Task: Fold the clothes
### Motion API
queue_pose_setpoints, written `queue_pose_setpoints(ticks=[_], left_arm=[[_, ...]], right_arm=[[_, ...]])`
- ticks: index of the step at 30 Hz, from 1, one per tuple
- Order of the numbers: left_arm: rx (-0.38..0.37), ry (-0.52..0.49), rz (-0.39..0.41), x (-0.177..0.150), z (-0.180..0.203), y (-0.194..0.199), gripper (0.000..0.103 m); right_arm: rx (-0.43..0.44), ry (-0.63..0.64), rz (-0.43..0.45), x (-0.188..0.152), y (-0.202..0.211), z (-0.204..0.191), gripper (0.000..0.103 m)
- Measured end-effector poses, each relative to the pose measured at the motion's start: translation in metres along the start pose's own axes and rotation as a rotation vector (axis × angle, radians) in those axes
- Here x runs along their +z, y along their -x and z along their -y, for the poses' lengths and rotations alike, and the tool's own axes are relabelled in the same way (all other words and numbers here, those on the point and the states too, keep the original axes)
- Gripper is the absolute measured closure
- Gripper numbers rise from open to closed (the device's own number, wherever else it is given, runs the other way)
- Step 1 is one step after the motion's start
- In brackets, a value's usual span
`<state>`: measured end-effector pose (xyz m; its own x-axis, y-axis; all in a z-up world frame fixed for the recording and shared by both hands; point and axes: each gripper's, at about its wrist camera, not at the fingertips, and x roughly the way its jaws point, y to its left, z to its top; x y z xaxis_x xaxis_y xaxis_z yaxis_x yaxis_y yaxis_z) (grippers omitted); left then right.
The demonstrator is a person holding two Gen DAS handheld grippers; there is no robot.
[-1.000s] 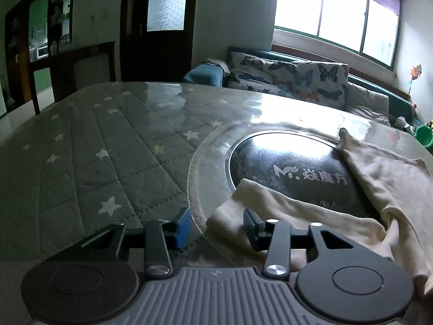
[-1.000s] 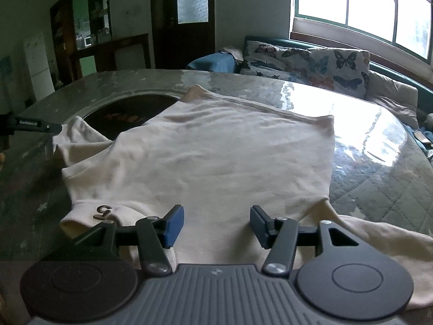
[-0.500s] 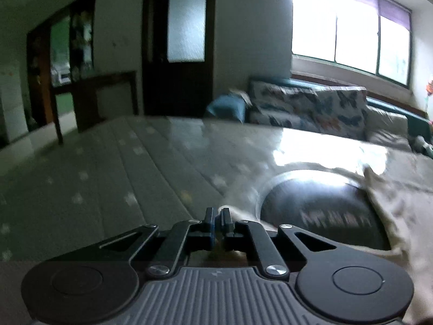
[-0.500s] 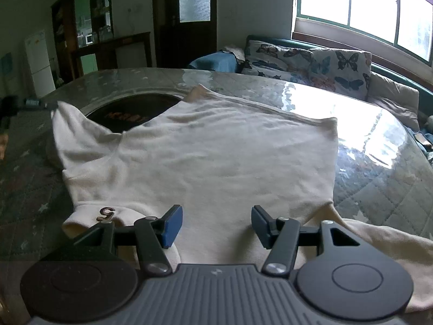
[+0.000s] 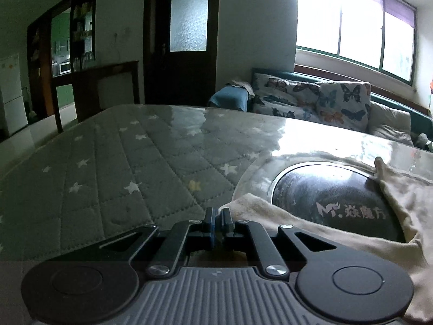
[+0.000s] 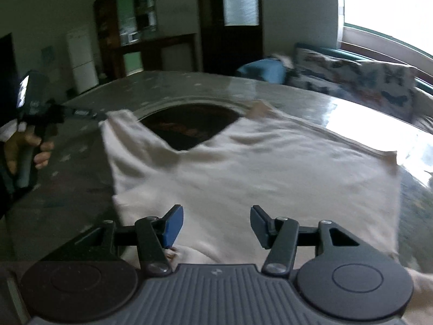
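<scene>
A cream long-sleeved shirt (image 6: pixel 270 168) lies spread on the table. In the right wrist view its left sleeve (image 6: pixel 127 132) is pulled out and up to the left. My left gripper (image 5: pixel 217 218) is shut on that sleeve's cuff (image 5: pixel 251 205); the right wrist view shows this gripper (image 6: pixel 98 114) at the sleeve tip, held by a hand (image 6: pixel 40 149). My right gripper (image 6: pixel 215 223) hovers low over the shirt's near edge. Its jaws are closing, with fabric lying below and between them, and the pads do not press on it.
The table has a grey quilted cover with stars (image 5: pixel 121 162) under a glossy sheet. A round black hotplate (image 5: pixel 338 197) is set into it, partly under the shirt. A sofa with butterfly cushions (image 5: pixel 311 97) stands beyond the far edge.
My left gripper has closed on the sleeve cuff and drawn the sleeve out to the left, off the table. The right gripper has shifted and turned over the shirt's near edge.
</scene>
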<state>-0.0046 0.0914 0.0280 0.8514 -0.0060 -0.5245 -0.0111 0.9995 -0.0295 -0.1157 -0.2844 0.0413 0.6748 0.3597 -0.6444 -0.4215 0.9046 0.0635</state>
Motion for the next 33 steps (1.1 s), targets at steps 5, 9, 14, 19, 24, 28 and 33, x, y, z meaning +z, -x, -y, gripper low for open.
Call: queue_pose_setpoints(ticks=[5,9,14,19,24,28,33], left_arm=[[-0.009,-0.006,0.024,0.011,0.004,0.002,0.098],[-0.019,-0.011,0.04,0.017,0.006,0.003,0.098],[-0.042,0.016,0.045,0.019,0.005,0.007,0.098],[-0.107,0.032,0.064,0.029,0.011,0.021,0.098],[-0.224,0.014,0.103,0.047,0.042,0.044,0.098],[-0.343,-0.015,0.133,0.059,0.084,0.064,0.098],[-0.555,-0.04,0.162,0.064,0.149,0.089,0.098]], right_arm=[[0.04,0.095,-0.045,-0.004,-0.019,-0.026,0.05],[0.058,0.158,-0.035,-0.001,-0.016,-0.04,0.052],[0.092,0.17,-0.057,0.002,-0.025,-0.046,0.052],[0.117,0.067,-0.041,0.003,-0.013,-0.031,0.052],[0.074,-0.061,-0.006,0.0,0.01,-0.001,0.051],[0.026,-0.157,0.034,-0.005,0.028,0.024,0.051],[-0.014,-0.252,0.06,-0.015,0.042,0.047,0.051]])
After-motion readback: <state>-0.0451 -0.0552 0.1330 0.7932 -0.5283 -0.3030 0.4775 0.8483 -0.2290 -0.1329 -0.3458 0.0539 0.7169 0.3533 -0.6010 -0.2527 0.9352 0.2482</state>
